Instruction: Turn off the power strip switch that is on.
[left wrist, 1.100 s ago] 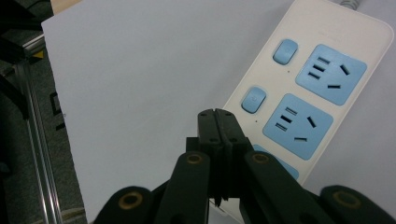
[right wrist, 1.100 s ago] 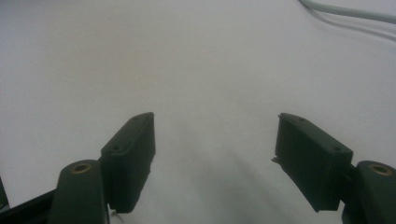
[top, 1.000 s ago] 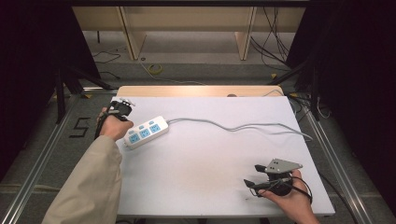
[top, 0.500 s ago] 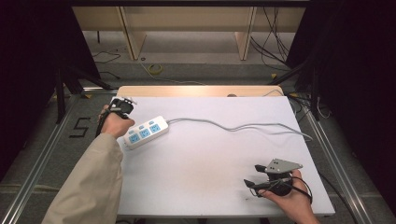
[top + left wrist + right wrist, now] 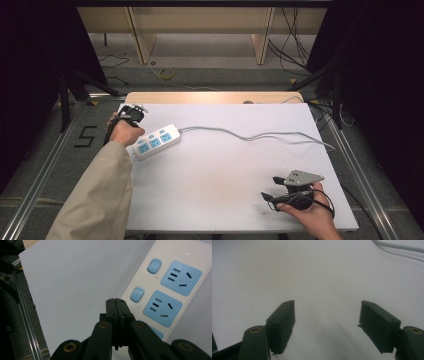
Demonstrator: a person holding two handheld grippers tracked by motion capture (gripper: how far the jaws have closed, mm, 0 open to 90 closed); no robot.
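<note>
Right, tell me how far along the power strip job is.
Early. Done: the left tool is shut, its tip beside the power strip and its blue switches. In hand: nothing gripped. The right tool rests open on the white table. Left: nothing is plugged in, and the cord lies loose.

My left gripper (image 5: 131, 113) sits out at the far left, the hand (image 5: 122, 131) wrapped round its body and the beige-sleeved forearm (image 5: 97, 195) running up to it from the bottom edge. In the left gripper view its jaws are pressed flat together, pad against pad, nothing between them, pointing downward. On the other side, my right gripper (image 5: 270, 196) is low and near me, held in the right hand (image 5: 307, 210) with the wrist just coming in from the bottom edge; its grey three-cornered plate faces up and its cable loops beside the hand. In the right gripper view those jaws stand wide apart, nothing held, aimed level and leftward.
</note>
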